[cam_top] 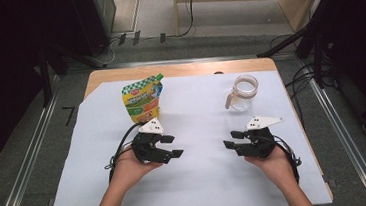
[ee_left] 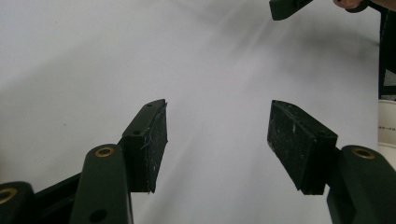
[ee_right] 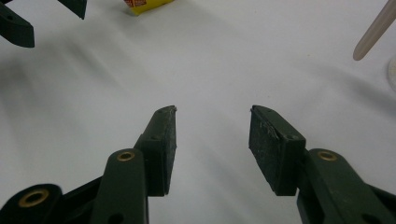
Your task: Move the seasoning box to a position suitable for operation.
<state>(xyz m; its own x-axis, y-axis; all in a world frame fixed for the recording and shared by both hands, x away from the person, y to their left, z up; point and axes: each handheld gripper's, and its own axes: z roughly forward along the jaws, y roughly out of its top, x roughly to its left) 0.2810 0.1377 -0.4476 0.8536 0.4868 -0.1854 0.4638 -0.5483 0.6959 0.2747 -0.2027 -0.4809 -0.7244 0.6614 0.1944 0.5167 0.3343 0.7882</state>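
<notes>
Resting low over the white sheet that covers the table, the left gripper and the right gripper point toward each other with a bare strip of sheet between them. Both have their jaws apart and nothing is between the pads; each gripper view shows only white sheet in the gap. The yellow and green pouch stands upright just behind the left gripper, near it but not touching. The clear glass pitcher stands behind the right gripper, a little farther away, with its pale handle turned to the left side.
</notes>
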